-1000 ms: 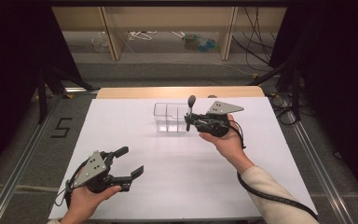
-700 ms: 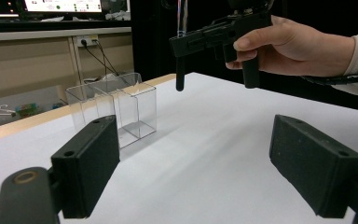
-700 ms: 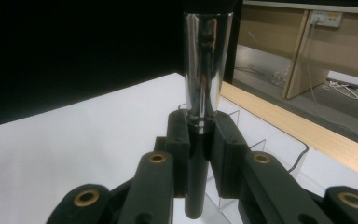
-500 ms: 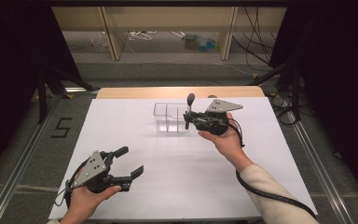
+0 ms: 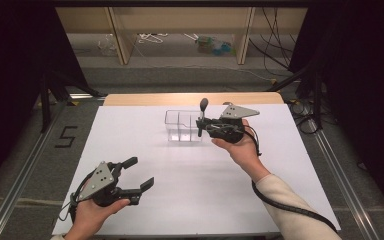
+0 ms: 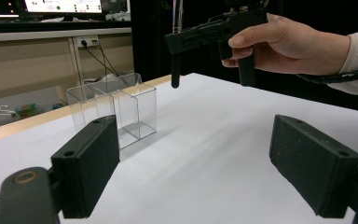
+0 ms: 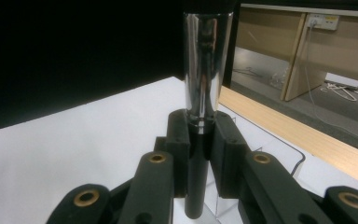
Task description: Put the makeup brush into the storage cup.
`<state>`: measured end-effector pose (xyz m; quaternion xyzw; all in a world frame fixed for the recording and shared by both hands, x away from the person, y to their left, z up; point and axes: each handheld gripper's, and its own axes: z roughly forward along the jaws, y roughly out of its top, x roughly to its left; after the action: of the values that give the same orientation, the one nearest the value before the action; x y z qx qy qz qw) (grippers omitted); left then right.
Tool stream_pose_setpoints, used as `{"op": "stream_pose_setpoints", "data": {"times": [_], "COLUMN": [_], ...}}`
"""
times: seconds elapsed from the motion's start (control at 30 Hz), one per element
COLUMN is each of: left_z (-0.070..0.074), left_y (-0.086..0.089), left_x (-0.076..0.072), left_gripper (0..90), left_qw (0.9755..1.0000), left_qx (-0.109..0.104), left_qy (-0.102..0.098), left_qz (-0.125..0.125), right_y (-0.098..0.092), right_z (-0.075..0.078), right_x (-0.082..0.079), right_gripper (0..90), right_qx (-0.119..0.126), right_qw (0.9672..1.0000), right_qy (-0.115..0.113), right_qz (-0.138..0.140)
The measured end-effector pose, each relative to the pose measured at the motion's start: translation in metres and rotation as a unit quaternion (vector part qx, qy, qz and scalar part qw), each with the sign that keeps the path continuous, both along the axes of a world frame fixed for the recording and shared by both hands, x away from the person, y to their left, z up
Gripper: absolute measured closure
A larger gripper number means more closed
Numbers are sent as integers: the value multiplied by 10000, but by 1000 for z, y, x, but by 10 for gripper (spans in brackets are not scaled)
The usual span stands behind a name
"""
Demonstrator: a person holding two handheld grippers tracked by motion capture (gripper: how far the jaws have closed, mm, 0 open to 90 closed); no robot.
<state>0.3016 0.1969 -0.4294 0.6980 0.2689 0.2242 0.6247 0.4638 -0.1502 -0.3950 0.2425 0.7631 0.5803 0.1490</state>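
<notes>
A white table (image 5: 190,200) stands in a dark room, wooden shelving behind it. At seven o'clock, nearest, the left gripper (image 5: 139,176) rests low with its jaws spread wide and nothing between them. Farther off at one o'clock, the right gripper (image 5: 200,127) is clenched on an upright black-handled utensil (image 5: 203,107) with a shiny shaft, just above the clear divided container (image 5: 182,126).

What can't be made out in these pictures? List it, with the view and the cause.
- Top end of the tube: right gripper view, cut off by the upper edge.
- Whether the clear divided box holds anything: high view, too small; left gripper view, clear walls reflect.
- Pads of the right gripper: high view, too small and dark.
</notes>
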Motion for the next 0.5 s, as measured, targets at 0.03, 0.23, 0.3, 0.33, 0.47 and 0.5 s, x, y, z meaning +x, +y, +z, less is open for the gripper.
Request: {"op": "stream_pose_setpoints", "data": {"times": [0.03,0.23,0.3,0.33,0.47,0.5], "left_z": [0,0,0,0,0,0], "left_y": [0,0,0,0,0,0], "left_x": [0,0,0,0,0,0], "left_gripper": [158,158,158,158,158,158], "left_qw": [10000,10000,10000,10000,10000,10000], "left_qx": [1,0,-5,-5,-5,-8], "left_qy": [0,-5,-2,-1,-1,-3], "left_qz": [1,3,3,5,2,2], "right_y": [0,0,0,0,-1,-1], "right_z": [0,2,2,2,3,3], "right_x": [0,3,3,3,5,5], "right_gripper": [794,794,794,794,794,794], "right_qx": [5,32,28,23,-1,-12], "right_qw": [10000,10000,10000,10000,9999,9999], "right_qy": [-3,-9,-9,-17,-134,-133], "right_qz": [-4,-7,-29,-26,-53,-57]}}
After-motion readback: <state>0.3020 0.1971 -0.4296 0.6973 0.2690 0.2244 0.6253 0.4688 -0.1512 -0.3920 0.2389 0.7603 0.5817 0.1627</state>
